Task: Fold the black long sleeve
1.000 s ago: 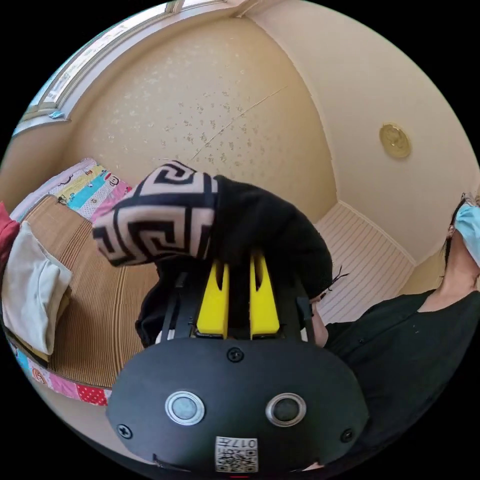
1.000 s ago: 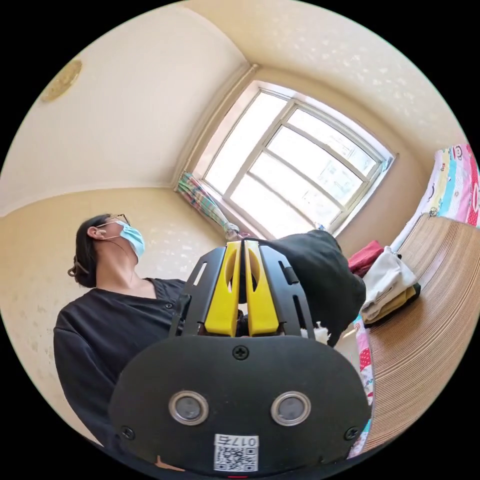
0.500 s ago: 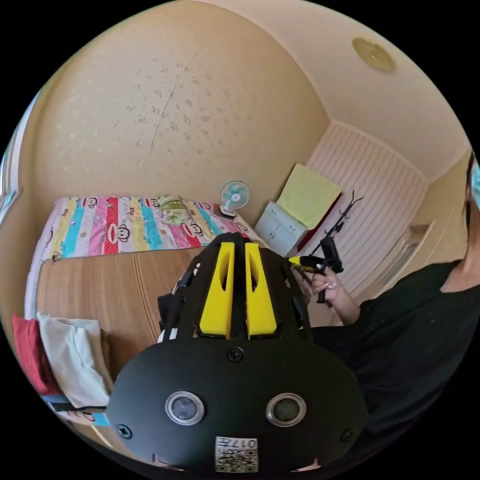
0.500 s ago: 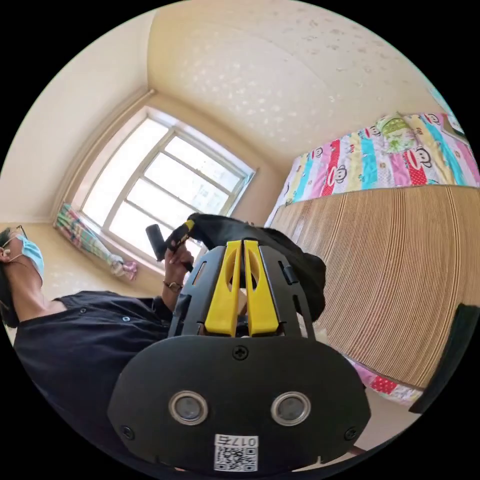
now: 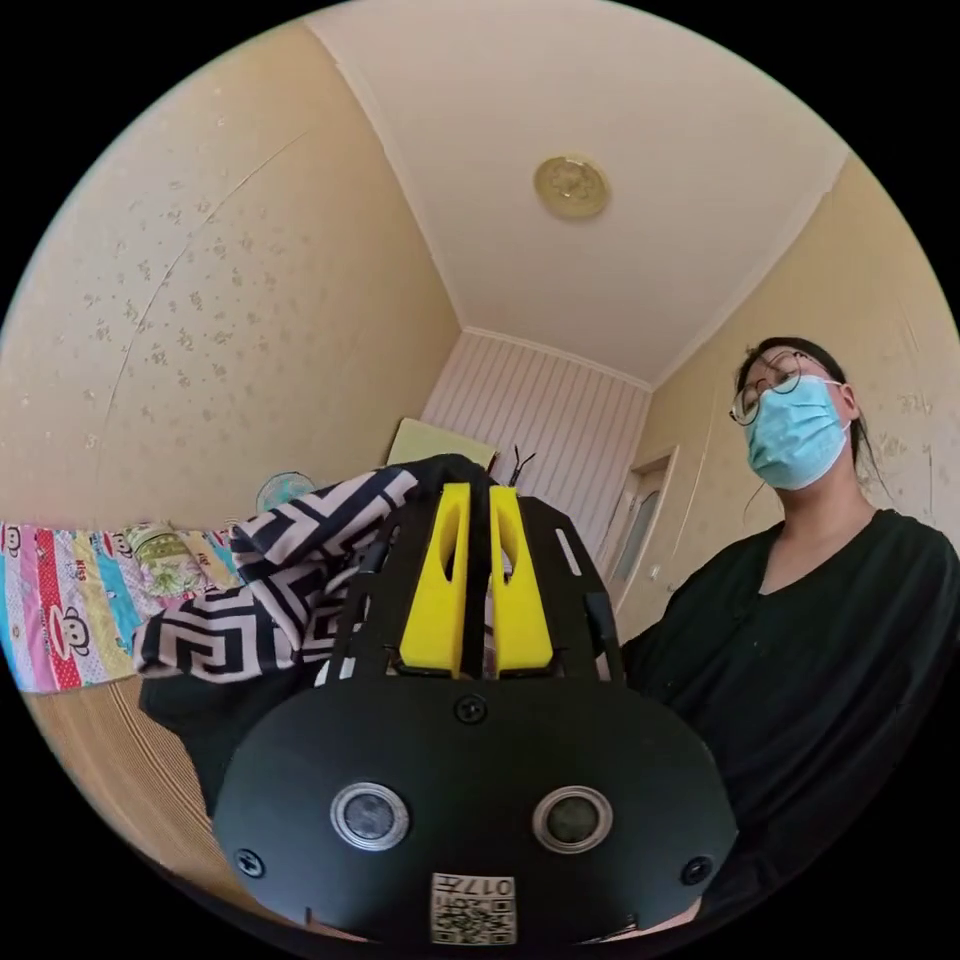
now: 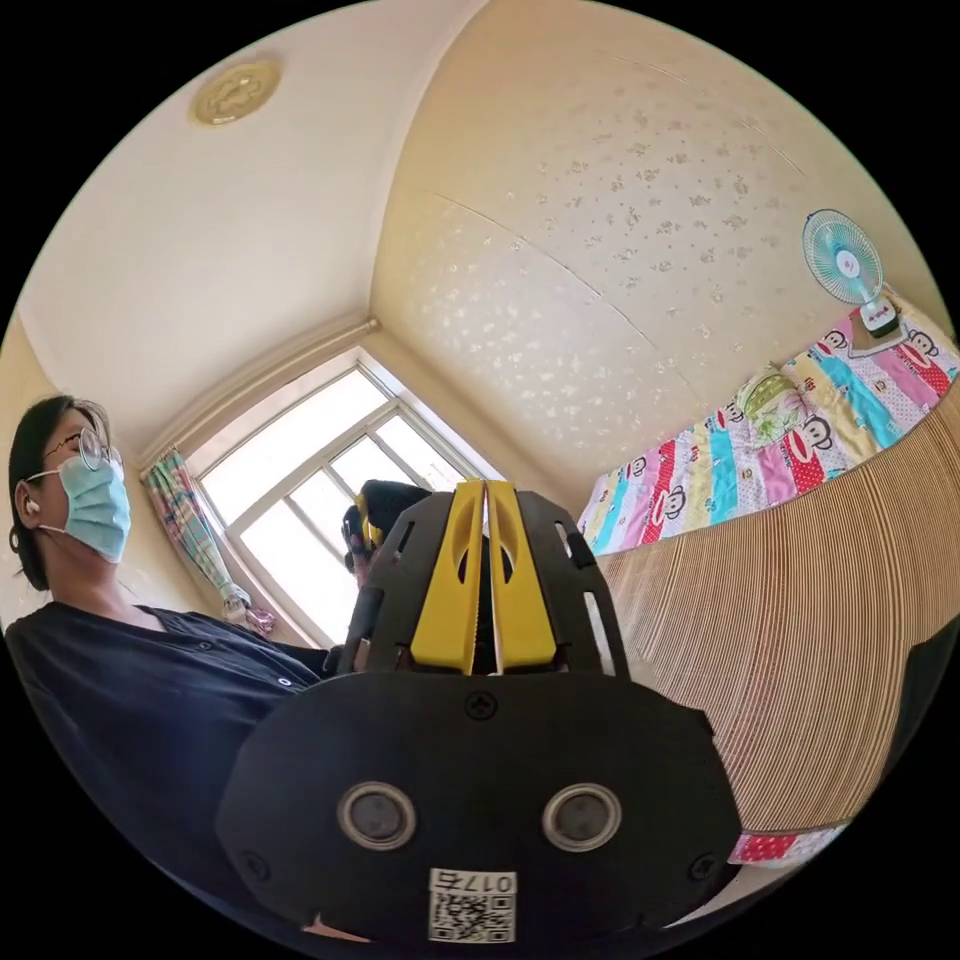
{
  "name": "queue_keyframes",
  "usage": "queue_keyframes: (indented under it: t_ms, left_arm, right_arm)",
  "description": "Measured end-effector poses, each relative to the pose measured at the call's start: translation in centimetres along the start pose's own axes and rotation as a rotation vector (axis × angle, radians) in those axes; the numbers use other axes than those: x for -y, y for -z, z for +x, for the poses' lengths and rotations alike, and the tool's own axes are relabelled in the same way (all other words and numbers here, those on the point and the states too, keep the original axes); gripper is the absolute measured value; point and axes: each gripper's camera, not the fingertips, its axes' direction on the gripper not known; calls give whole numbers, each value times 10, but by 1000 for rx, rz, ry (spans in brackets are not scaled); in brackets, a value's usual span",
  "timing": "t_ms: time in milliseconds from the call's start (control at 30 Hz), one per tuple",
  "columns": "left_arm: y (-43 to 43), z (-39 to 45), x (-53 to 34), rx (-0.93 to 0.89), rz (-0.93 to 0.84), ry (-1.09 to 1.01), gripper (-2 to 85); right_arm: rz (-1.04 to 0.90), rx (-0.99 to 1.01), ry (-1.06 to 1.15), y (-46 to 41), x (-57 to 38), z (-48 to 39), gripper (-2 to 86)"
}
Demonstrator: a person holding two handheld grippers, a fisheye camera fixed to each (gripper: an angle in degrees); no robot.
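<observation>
My left gripper (image 5: 475, 492) is raised toward the ceiling, its yellow jaws shut on the black long sleeve (image 5: 290, 590). Black cloth bunches over the jaw tips. A part with a black and pale key pattern hangs down to their left. My right gripper (image 6: 485, 487) has its jaws shut, with a dark strip of the same garment pinched between them. Just left of it in the right gripper view, a hand holds the left gripper (image 6: 368, 530), which is topped by a black lump of cloth (image 6: 392, 495). A dark piece (image 6: 925, 680) shows at that view's right edge.
A person in a black top (image 5: 800, 640) stands close behind both grippers. A woven bed mat (image 6: 800, 650) lies below, with a colourful quilt (image 6: 760, 450) along the wall and a small fan (image 6: 845, 260) on it. The window (image 6: 300, 500) is on the left.
Both cameras have swung upward. The patterned part hangs beside the left jaws again. The black cloth that draped the right jaws' right side half a second ago is gone from there.
</observation>
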Motion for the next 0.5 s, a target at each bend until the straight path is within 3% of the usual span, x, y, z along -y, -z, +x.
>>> queue_keyframes:
  t_ms: [100, 267, 500]
  left_arm:
    - [-8, -7, 1, 22, 14, 34, 39]
    - [-49, 14, 4, 166, -175, -42, 39]
    - [-140, 41, -41, -103, -391, -50, 40]
  right_arm:
    - [-72, -11, -22, -14, -8, 6, 35]
    - [-204, -9, 21, -40, -16, 3, 97]
    - [-349, -74, 267, -97, -5, -39, 155]
